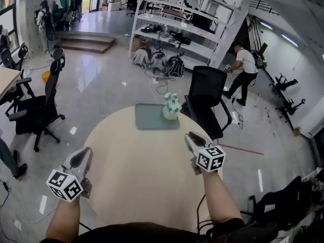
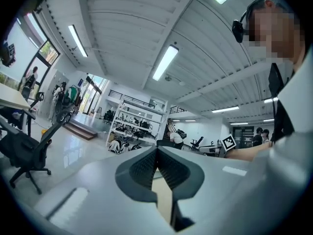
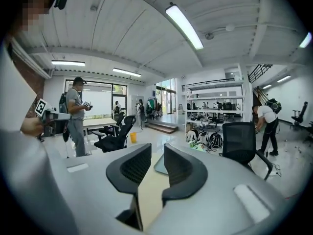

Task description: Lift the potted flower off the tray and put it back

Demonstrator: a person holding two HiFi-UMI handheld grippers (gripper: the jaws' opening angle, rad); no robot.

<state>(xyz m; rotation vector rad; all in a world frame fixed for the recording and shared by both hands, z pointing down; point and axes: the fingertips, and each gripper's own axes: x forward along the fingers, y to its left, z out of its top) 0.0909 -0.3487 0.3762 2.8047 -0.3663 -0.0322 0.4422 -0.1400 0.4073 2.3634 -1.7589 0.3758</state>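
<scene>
Head view: the potted flower [image 1: 171, 107] stands on the far right corner of the tray [image 1: 149, 118], at the far edge of the round surface [image 1: 147, 176]. A black mesh chair [image 1: 207, 92] is just behind it, and only bare tabletop lies between it and the left gripper [image 1: 82, 155] and right gripper [image 1: 192, 136], both well short of it. Left gripper view: the fingers [image 2: 144, 168] are closed tip to tip on nothing, pointing at distant shelving [image 2: 134, 124]. Right gripper view: the fingers [image 3: 132, 168] stand slightly apart and empty (this gripper view alone catches a tray corner, in the gap).
</scene>
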